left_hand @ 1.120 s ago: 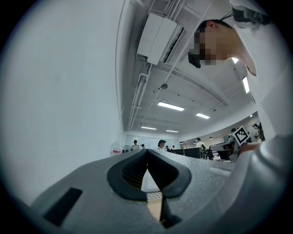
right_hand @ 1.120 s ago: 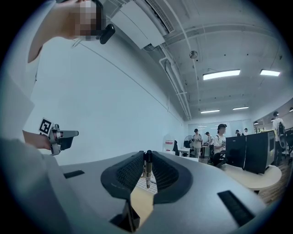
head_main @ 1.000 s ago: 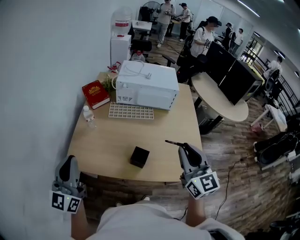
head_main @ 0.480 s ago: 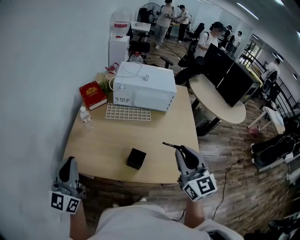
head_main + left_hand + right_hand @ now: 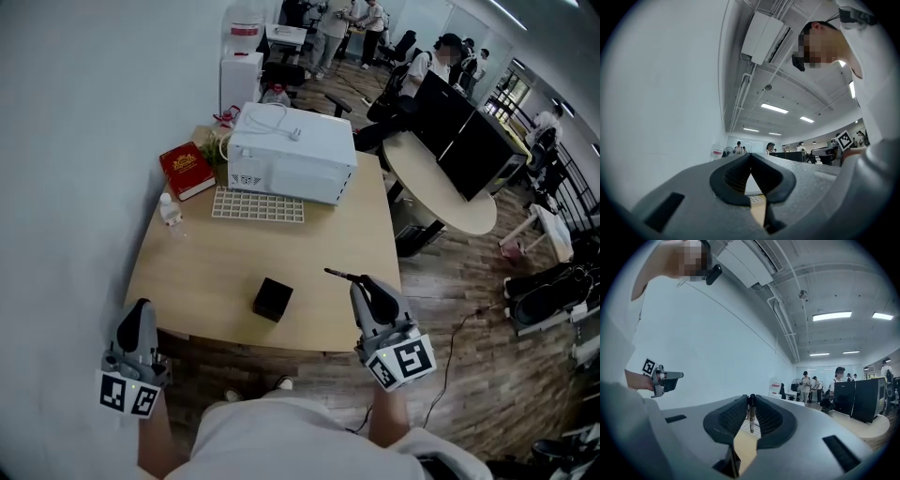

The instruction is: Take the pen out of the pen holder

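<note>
The black cube-shaped pen holder (image 5: 272, 299) stands on the wooden table (image 5: 206, 272) near its front edge. To the right of the holder and clear of it, my right gripper (image 5: 362, 285) is shut on a thin dark pen (image 5: 341, 276), which sticks out leftward past the fingertips. In the right gripper view the pen (image 5: 751, 411) stands between the ribbed pads of the right gripper (image 5: 751, 398). My left gripper (image 5: 141, 317) hovers off the table's front left corner, shut and holding nothing; its pads meet at the tip (image 5: 750, 157).
At the table's back are a white boxy appliance (image 5: 292, 155), a white grid tray (image 5: 258, 206), a red book (image 5: 187, 169) and a small bottle (image 5: 170, 210). A round table (image 5: 441, 192) with dark monitors stands to the right; several people stand behind.
The head view has shifted a little. Both grippers have stayed nearly where they were, and the right one still holds the pen beside the holder.
</note>
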`<control>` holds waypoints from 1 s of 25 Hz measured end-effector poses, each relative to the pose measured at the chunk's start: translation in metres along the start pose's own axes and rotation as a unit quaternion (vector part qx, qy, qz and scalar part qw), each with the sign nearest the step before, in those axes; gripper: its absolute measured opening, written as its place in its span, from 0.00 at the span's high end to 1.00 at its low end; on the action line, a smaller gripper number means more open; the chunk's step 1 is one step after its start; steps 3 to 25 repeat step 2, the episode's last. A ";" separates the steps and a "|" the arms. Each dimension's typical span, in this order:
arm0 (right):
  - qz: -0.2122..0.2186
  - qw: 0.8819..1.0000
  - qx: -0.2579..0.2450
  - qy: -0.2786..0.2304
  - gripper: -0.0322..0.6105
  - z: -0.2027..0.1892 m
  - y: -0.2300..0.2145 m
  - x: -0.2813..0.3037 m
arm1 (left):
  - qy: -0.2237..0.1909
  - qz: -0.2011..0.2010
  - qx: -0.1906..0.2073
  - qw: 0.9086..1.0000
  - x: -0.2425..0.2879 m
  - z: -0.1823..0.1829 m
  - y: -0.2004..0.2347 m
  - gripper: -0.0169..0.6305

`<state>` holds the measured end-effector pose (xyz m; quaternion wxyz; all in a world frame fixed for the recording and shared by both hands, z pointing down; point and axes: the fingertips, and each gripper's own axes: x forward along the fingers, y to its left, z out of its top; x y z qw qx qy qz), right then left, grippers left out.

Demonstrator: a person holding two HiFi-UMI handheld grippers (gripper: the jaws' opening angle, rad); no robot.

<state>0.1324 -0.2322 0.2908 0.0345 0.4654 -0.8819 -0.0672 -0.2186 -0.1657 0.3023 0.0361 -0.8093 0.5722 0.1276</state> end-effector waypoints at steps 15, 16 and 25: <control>0.003 1.000 0.000 -0.001 0.86 0.001 0.000 0.000 | 0.003 -0.001 0.000 1.000 0.000 -0.001 -0.003 0.95; 0.003 1.000 0.000 -0.001 0.86 0.001 0.000 0.000 | 0.003 -0.001 0.000 1.000 0.000 -0.001 -0.003 0.95; 0.003 1.000 0.000 -0.001 0.86 0.001 0.000 0.000 | 0.003 -0.001 0.000 1.000 0.000 -0.001 -0.003 0.95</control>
